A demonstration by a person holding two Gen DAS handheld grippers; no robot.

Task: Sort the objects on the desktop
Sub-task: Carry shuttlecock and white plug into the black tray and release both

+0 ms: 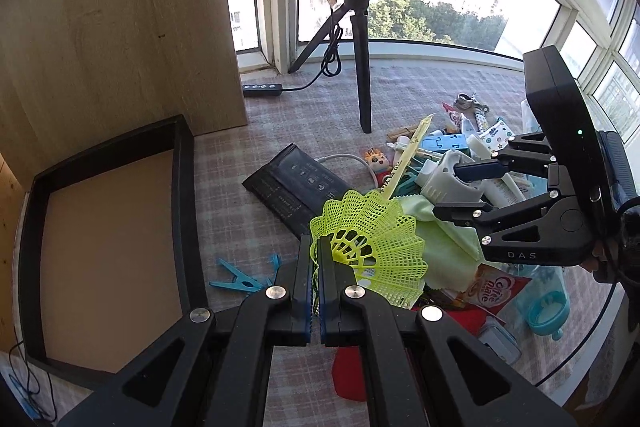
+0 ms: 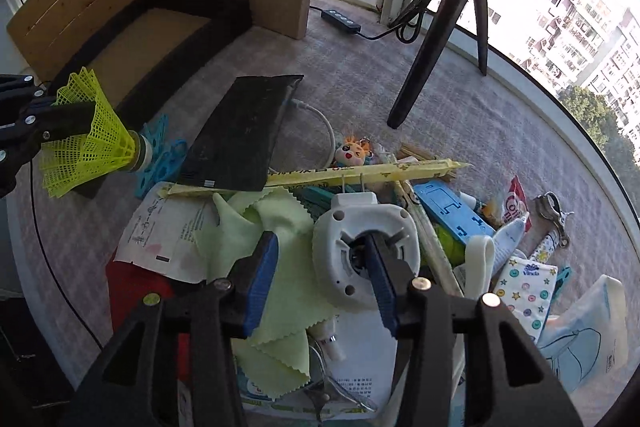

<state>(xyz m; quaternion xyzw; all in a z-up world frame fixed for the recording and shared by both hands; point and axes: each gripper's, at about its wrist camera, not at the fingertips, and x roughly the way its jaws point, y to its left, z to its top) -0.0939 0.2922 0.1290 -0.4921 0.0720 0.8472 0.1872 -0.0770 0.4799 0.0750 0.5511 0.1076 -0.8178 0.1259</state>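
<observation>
My left gripper (image 1: 316,251) is shut on the skirt of a yellow plastic shuttlecock (image 1: 380,247) and holds it above the table; in the right wrist view the shuttlecock (image 2: 92,135) hangs at the far left. My right gripper (image 2: 320,243) is open over the pile, with its right finger (image 2: 378,267) inside the hollow of a white plastic device (image 2: 360,251) and its left finger over a light green cloth (image 2: 276,259). The right gripper (image 1: 464,187) also shows in the left wrist view, at the white device (image 1: 448,179).
A black-rimmed tray (image 1: 182,187) lies at the left beside a wooden cabinet (image 1: 120,27). A black flat pouch (image 1: 296,187), blue clothespins (image 1: 240,281), a ring-light tripod (image 1: 362,67), a power strip (image 1: 262,89) and a heap of small items (image 2: 460,219) lie on the checked cloth.
</observation>
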